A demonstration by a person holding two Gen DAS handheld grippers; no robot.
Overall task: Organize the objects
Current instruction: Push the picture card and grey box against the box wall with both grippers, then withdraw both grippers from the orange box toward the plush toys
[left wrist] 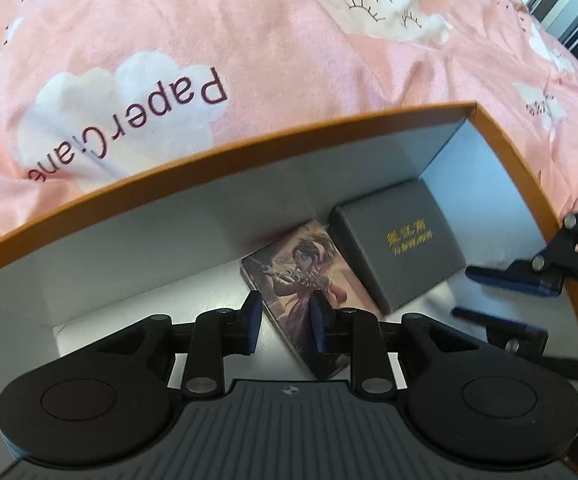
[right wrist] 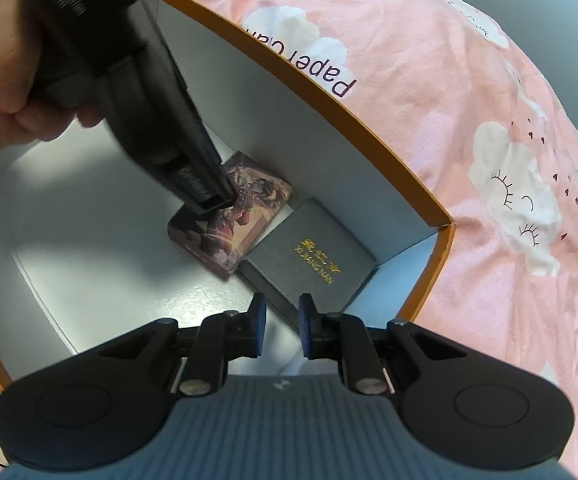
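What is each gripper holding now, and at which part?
The left gripper has its jaws closed on the illustrated box, at about the middle of one long edge. The right gripper holds nothing; its jaws stand apart above the grey box.

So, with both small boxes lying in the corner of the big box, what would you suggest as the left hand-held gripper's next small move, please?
Probably lift the left hand-held gripper straight up and clear. Its pads straddle the illustrated card box, which already lies flat on the floor of the orange-rimmed box beside the grey gold-lettered box. The right hand-held gripper hovers close by, so rising avoids a clash.
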